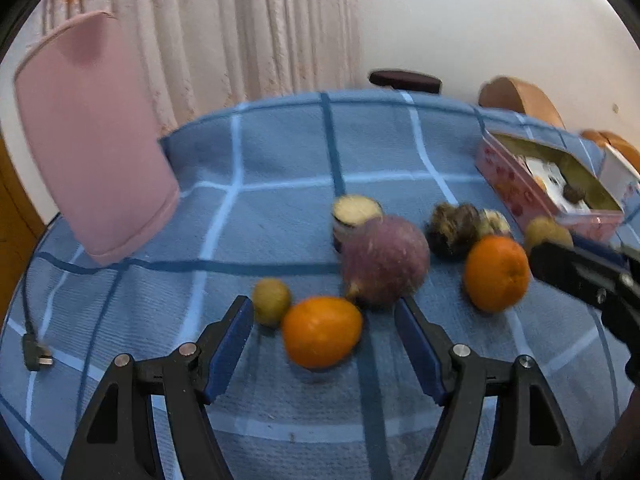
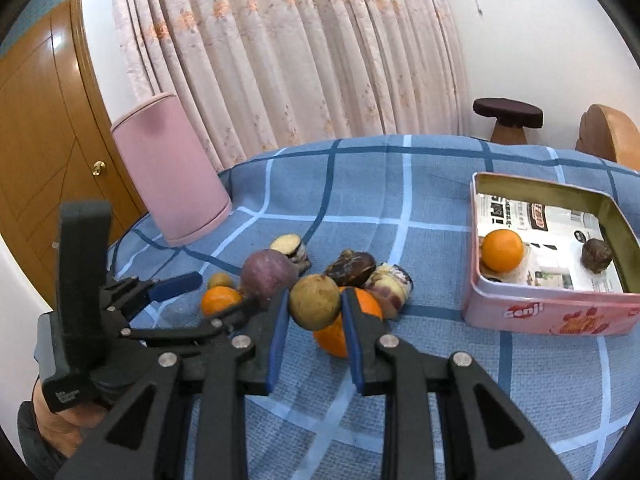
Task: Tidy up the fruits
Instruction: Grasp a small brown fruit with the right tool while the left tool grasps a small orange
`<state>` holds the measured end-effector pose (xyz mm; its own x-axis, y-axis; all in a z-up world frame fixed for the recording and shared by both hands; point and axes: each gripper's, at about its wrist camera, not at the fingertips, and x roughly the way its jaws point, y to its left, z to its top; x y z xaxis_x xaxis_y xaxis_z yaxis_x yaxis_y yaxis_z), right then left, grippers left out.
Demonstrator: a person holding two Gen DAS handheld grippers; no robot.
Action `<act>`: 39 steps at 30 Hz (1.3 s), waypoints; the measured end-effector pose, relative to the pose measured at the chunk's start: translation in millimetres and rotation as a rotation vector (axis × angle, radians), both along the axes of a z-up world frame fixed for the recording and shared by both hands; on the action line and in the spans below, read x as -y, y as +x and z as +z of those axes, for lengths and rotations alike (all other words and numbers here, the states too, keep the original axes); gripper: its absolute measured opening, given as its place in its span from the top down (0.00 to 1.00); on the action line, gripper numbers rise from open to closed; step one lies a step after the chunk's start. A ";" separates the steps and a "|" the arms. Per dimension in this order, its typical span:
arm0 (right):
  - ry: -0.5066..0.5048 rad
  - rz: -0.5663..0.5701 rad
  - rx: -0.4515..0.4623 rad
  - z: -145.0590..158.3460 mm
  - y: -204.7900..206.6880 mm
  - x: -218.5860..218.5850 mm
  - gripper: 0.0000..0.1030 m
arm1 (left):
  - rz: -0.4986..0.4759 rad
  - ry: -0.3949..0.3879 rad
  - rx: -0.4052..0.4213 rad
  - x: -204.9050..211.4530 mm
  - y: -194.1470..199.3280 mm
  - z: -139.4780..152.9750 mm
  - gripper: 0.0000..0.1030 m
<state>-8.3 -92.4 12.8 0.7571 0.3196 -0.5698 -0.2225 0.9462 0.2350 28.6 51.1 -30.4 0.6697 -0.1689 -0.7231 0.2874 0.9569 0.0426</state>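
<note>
Gripping a brown round fruit point(image 2: 315, 307) between its blue pads, the right tongs point(image 2: 315, 312) hold it just above the pile of fruit near the middle of the bench point(image 2: 400, 208), so the step in hand looks like carrying this piece to the pink tin point(image 2: 548, 312) by the bench's right edge. That tin already holds an orange point(image 2: 502, 250) and a dark fruit point(image 2: 596, 255). The next move calls for a lift clear of the tin's wall, then a release inside. The left tongs point(image 1: 324, 316) stand spread wide and empty around another orange point(image 1: 322, 332), beside a small green-brown fruit point(image 1: 272, 301) and a purple fruit point(image 1: 385, 266). The tin's side reads "Genji"; the paper lining it is printed, but illegibly.
</note>
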 end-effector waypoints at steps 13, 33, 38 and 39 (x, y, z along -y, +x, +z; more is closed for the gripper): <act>0.008 -0.019 0.002 -2.7 -2.0 3.1 0.71 | -0.048 0.055 -0.007 13.8 -4.9 -3.6 0.30; 0.018 -0.039 0.020 -0.9 -1.9 12.2 0.71 | 0.055 -0.038 -0.039 -17.3 6.0 -3.3 0.59; 0.010 -0.040 0.039 3.4 -5.2 10.8 0.71 | 0.079 -0.079 0.025 -27.7 2.1 6.9 0.59; 0.006 -0.040 0.045 4.5 -6.0 10.5 0.71 | 0.083 -0.084 0.041 -27.9 1.4 9.2 0.59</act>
<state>-14.2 -103.0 17.4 0.7943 0.2918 -0.5329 -0.1946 0.9531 0.2318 29.9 79.1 -21.2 0.7123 -0.1708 -0.6808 0.2070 0.9779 -0.0287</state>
